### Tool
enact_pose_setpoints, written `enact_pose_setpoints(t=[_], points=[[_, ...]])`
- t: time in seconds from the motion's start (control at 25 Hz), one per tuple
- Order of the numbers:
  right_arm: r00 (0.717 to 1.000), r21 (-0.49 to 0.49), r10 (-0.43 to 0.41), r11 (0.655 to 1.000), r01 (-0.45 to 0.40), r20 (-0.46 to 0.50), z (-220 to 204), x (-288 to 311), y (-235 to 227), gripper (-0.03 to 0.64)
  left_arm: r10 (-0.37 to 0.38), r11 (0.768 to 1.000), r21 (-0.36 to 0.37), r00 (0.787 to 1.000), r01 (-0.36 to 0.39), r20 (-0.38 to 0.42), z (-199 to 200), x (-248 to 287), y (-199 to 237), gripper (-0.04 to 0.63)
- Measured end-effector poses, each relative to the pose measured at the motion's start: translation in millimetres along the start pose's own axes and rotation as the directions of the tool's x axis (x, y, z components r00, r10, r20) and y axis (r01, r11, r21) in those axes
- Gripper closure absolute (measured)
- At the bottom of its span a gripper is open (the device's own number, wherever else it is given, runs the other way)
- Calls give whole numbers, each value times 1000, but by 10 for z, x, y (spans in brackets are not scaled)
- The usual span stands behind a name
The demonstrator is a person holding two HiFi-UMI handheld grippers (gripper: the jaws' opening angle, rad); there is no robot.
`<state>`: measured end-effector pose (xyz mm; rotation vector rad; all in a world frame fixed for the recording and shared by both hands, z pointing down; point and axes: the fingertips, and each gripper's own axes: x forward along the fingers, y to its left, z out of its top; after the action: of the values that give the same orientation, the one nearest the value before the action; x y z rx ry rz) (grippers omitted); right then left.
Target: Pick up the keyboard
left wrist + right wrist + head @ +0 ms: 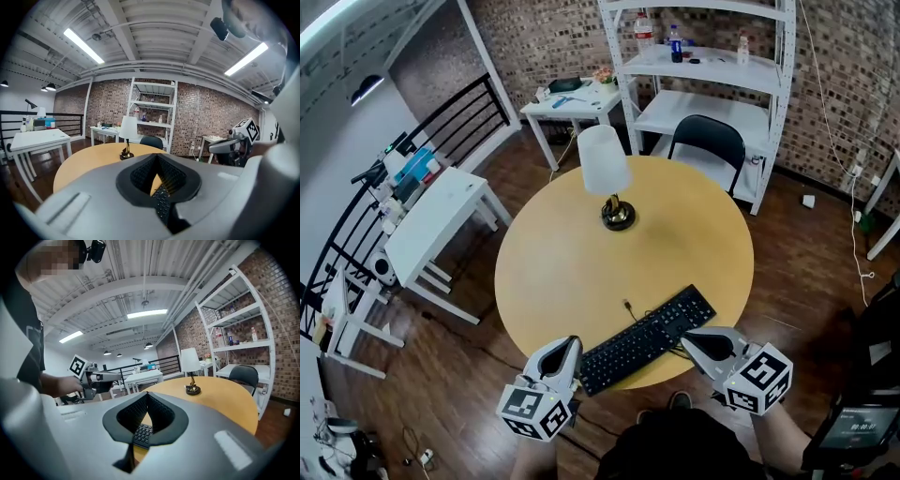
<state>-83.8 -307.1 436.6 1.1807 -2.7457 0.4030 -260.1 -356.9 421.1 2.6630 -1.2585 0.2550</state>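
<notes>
A black keyboard (647,339) lies slantwise near the front edge of the round yellow table (581,262). My left gripper (573,345) is shut and holds nothing, its tip just off the keyboard's left end. My right gripper (685,339) is also shut and holds nothing, its tip at the keyboard's right end, by the near edge. In the left gripper view the closed jaws (157,155) point across the table, with keyboard keys (163,200) showing below them. The right gripper view shows the shut jaws (146,393) over the keyboard (142,433).
A white-shaded lamp (607,173) stands at the table's far side. A black chair (706,141) and white shelving (712,66) lie behind the table, and white side tables (441,225) stand to the left. A thin cable (628,307) runs from the keyboard.
</notes>
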Motion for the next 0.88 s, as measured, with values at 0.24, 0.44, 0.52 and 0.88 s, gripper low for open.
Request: enact_pose_setpoints(t=[0.24,0.44,0.52,0.88], points=[[1000,32,9,999,-9,15,-103,-40,-132,614,-43,999,23,999,42,28,220,240,-102,546],[1000,46,-27,999,26,15,-95,-24,-174,614,-119,992,50,993,120,-13,191,400,-43,546],[999,49,-49,998,48,17,-78,5,-199,614,-174,982,73,984,176,-32,174,485,-45,546],[982,262,-187,948,182,-6,-449,340,-315,581,-353,924,55,899,378,-259,-358,957,191,433]])
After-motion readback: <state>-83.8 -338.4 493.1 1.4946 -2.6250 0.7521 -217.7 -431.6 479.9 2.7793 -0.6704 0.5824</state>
